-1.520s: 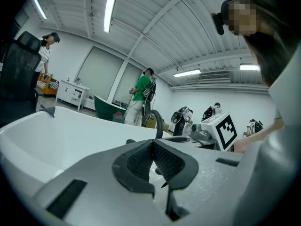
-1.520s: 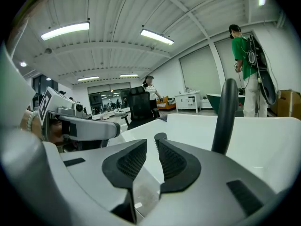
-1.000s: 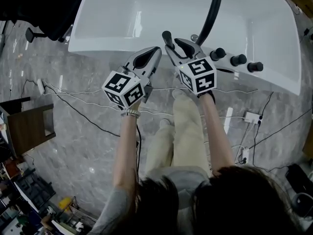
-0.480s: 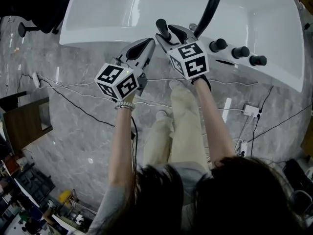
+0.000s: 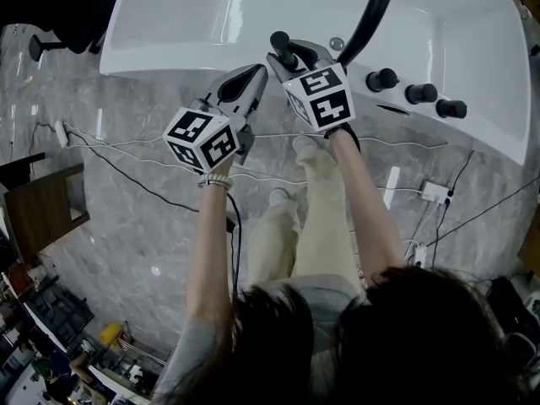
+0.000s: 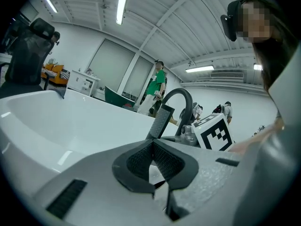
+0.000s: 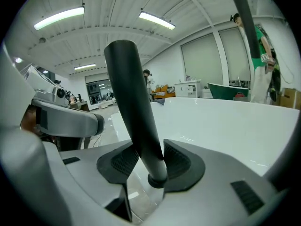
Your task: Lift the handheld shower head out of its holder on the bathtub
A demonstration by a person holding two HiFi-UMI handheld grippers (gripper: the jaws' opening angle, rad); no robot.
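The black shower head (image 7: 135, 108) is seen standing up in its small black holder (image 7: 157, 180) on the white rim of the bathtub (image 5: 194, 32). It has not been lifted out yet. The right gripper (image 5: 295, 53) is held at it, and the handle is caught between the two fingers (image 7: 178, 161). The dark pads are pressed on it from both sides, low down, just above the holder. These fingers have just been closing. The left gripper (image 5: 256, 72) is held just beside the right one, over the near edge of the tub, and nothing is held in it. Its fingers (image 6: 136, 160) are pushed together so that the tips touch. A tall bent black tap (image 5: 369, 15) is seen on the rim just past the right gripper. Three round black knobs (image 5: 415, 94) are lined up on the rim to the right of it. The tub is stood on a grey stone floor (image 5: 126, 209), and thin cables (image 5: 152, 194) are laid across that floor near the person's feet.
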